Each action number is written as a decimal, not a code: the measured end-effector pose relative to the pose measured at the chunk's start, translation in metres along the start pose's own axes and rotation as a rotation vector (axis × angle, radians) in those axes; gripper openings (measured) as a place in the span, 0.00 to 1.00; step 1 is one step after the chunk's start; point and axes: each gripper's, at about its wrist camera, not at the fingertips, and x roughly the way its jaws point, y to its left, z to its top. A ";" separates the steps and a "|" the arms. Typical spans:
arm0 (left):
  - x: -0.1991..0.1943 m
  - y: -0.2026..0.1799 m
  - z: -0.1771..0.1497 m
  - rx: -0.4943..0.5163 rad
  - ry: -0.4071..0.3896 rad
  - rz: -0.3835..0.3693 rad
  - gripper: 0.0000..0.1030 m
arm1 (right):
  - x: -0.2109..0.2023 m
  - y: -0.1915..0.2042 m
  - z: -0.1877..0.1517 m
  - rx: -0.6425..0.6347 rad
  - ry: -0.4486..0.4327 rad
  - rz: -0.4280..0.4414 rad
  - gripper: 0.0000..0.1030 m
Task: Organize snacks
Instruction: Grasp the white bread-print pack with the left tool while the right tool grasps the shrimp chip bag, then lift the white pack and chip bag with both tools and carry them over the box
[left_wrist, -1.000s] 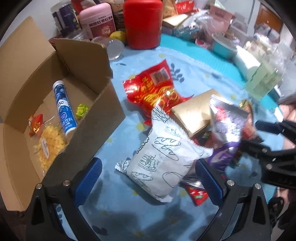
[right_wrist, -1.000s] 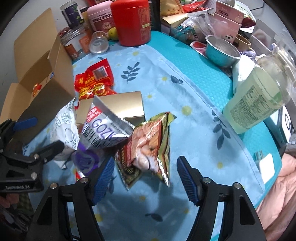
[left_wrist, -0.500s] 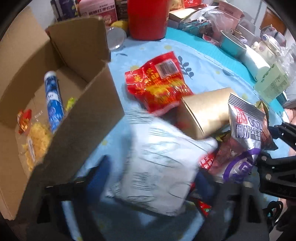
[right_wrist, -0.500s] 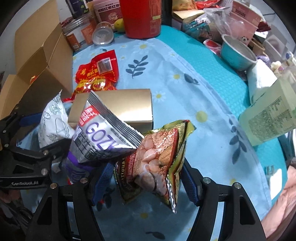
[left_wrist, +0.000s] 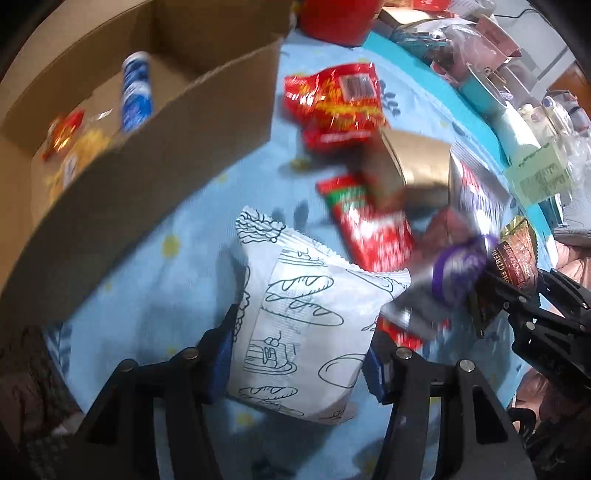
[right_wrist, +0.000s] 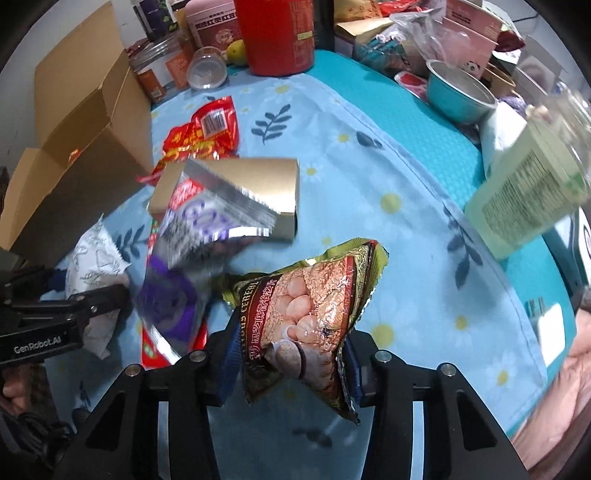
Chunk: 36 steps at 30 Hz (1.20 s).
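White bread packet (left_wrist: 295, 328) sits clamped between the left claw (left_wrist: 299, 354) pads.

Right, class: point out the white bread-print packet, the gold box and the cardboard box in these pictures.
white bread-print packet (left_wrist: 303, 328): left wrist view, middle of its printed front.
gold box (right_wrist: 255, 177): right wrist view, its shiny top face.
cardboard box (left_wrist: 155, 158): left wrist view, its near outer wall.

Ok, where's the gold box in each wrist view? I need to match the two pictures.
Left wrist view: the gold box sits upper right of centre, just below the red snack bag.
Right wrist view: the gold box lies left of centre, partly behind a silver-purple packet.
Shared landmark: the cardboard box, left in both.
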 end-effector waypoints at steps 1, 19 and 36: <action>-0.002 0.001 -0.006 -0.005 0.001 0.002 0.56 | -0.002 0.001 -0.005 0.001 0.009 0.002 0.44; -0.035 0.022 -0.100 -0.116 0.023 0.025 0.56 | -0.022 0.049 -0.081 -0.063 0.108 0.093 0.44; -0.089 0.052 -0.116 -0.261 -0.071 0.060 0.56 | -0.043 0.113 -0.067 -0.207 0.074 0.227 0.43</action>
